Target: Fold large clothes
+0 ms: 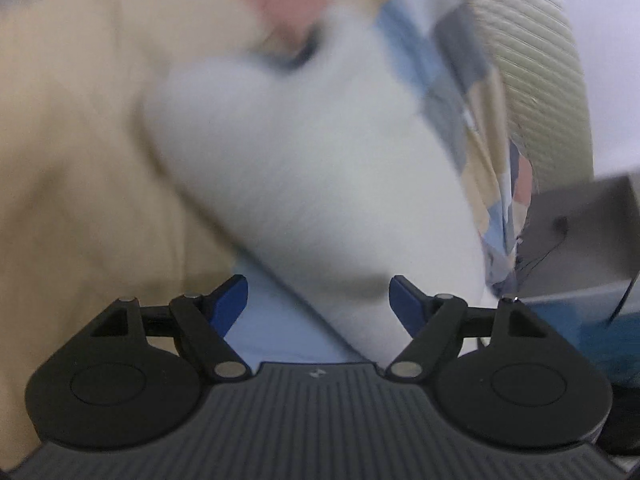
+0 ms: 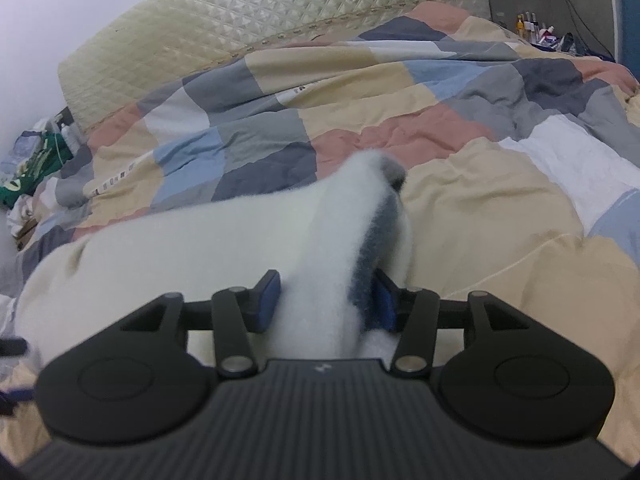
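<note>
Two handheld grippers appear, one per wrist view, each angled downward over a bed. Left gripper: its two blue-padded fingers stand spread wide; a blurred fold of the white fleece garment lies in the gap, nearer the right pad, with neither pad pressing on it. Beyond this fold lie a cream patch of the patchwork quilt and, at the right, one ribbed cream headboard and one grey side unit. Right gripper: its jaws stand partly apart with a raised ridge of the same white fleece garment filling the gap, a dark grey-blue lining showing on the ridge's right flank; whether the pads press on it cannot be told. The garment spreads leftward over the patchwork quilt. Farther off stand the quilted cream headboard, a heap of clothes at the left edge, and small bottles at the upper right.
</note>
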Demonstrator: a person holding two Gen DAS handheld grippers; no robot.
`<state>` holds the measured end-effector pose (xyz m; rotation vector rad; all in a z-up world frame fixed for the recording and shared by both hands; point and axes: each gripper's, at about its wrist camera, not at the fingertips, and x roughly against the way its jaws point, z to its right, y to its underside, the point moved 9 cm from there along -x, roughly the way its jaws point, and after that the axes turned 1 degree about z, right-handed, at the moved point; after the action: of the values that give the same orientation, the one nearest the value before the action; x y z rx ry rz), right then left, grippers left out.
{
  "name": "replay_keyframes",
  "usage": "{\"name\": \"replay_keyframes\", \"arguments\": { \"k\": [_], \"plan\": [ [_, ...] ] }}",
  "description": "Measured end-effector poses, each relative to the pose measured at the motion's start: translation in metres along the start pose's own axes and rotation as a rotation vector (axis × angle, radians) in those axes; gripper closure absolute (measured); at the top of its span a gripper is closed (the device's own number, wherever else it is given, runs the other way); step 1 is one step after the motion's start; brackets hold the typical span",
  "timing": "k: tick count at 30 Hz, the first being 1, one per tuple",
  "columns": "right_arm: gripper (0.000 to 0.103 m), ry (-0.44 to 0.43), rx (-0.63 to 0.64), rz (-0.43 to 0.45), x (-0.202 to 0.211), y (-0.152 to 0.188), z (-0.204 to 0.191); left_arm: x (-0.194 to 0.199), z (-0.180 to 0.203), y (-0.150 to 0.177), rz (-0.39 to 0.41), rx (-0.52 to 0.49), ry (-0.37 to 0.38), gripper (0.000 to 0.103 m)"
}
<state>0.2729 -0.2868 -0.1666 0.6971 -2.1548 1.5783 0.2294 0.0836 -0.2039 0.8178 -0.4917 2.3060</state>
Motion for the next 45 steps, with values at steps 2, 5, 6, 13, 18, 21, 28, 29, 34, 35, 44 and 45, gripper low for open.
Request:
{"name": "replay_keyframes", "arguments": {
  "k": [2,5,6,13,18,21,28,29,34,35,44,45],
  "plan": [
    [0.051,-0.001,-0.012,0.0,0.0,0.0,0.001,-0.014,-0.01,-0.001,-0.011,0.117,0.054,0.021],
    [0.05,-0.005,-0.022,0.0,-0.001,0.001,0.001,-0.023,-0.011,-0.008,0.058,0.216,0.113,0.021],
    [0.05,-0.006,-0.022,0.001,-0.001,0.001,0.001,-0.027,-0.008,-0.01,0.069,0.22,0.131,0.021],
    [0.049,-0.017,-0.047,0.01,0.003,-0.003,-0.001,-0.036,0.005,-0.023,0.175,0.207,0.165,0.026],
    [0.04,-0.065,-0.114,0.054,0.03,-0.013,-0.006,-0.025,0.012,-0.028,0.211,0.152,0.162,0.047],
    [0.025,-0.149,-0.184,0.101,0.053,-0.02,-0.011,-0.022,0.015,-0.026,0.226,0.122,0.159,0.051],
    [0.013,-0.471,-0.469,0.093,0.077,-0.01,-0.03,-0.016,0.012,-0.022,0.235,0.091,0.151,0.052],
    [0.013,-0.518,-0.515,0.073,0.075,-0.007,-0.033,-0.016,0.012,-0.023,0.235,0.09,0.15,0.052],
    [0.012,-0.587,-0.631,-0.085,0.045,0.025,-0.049,-0.02,0.015,-0.027,0.236,0.082,0.145,0.052],
    [0.012,-0.586,-0.651,-0.12,0.037,0.034,-0.052,-0.021,0.016,-0.029,0.237,0.079,0.143,0.052],
    [0.012,-0.504,-0.794,-0.307,-0.02,0.084,-0.06,-0.021,0.019,-0.027,0.251,0.044,0.123,0.051],
    [0.013,-0.491,-0.805,-0.292,-0.022,0.083,-0.058,-0.022,0.019,-0.026,0.252,0.042,0.122,0.051]
  ]
}}
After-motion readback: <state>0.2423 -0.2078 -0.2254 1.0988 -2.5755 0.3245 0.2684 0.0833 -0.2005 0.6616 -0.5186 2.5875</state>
